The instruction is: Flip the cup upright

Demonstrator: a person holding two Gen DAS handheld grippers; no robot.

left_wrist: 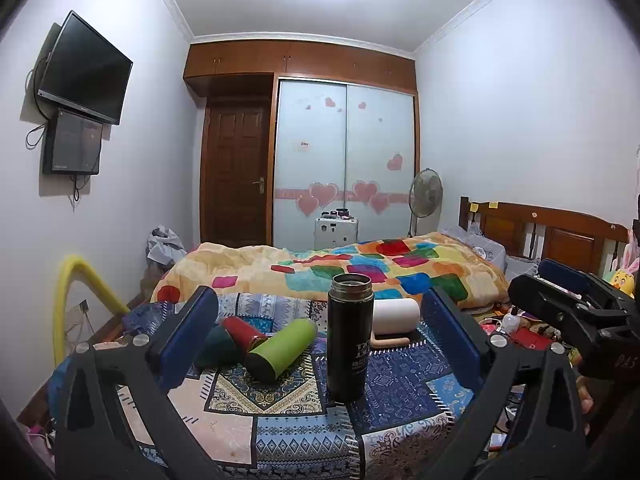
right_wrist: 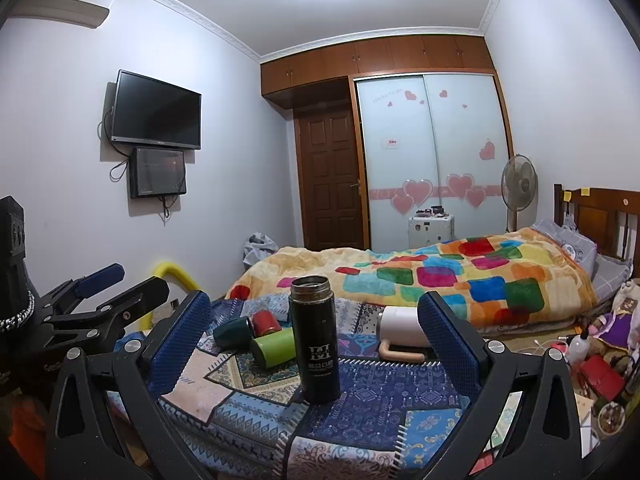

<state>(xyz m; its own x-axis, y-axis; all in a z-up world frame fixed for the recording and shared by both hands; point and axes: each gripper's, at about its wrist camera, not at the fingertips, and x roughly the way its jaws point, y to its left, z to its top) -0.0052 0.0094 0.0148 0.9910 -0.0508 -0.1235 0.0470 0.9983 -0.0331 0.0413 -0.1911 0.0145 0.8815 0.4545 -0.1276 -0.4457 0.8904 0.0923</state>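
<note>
Bedroom walls are pale, with a TV [left_wrist: 84, 70] mounted on the left wall, a wooden door [left_wrist: 236, 172] at the far end, and sliding wardrobe panels [left_wrist: 346, 160] stuck with pink hearts. A fan [left_wrist: 426, 192] stands by the wardrobe, and a bed [left_wrist: 344, 272] with a bright patchwork blanket lies beyond the work surface. That surface is a patterned cloth [left_wrist: 400, 380] in blues and creams.

On the cloth a black cup [left_wrist: 350, 338], tall and lidless, stands upright with its open mouth up. Behind it to the left a green cup [left_wrist: 282, 350] lies on its side, with a red cup [left_wrist: 244, 332] and a dark teal cup [left_wrist: 218, 346] also lying down beside it, the three close together. Behind the black cup to the right a white cup [left_wrist: 396, 316] lies on its side, a pale handle [left_wrist: 390, 341] showing in front of it.

The left gripper [left_wrist: 320, 344] is spread wide, its blue pads on either side of the black cup and apart from it, holding nothing. The right gripper [right_wrist: 316, 344] is likewise wide, framing the same cup without touching it. Each wrist view shows the other gripper at its edge.
</note>
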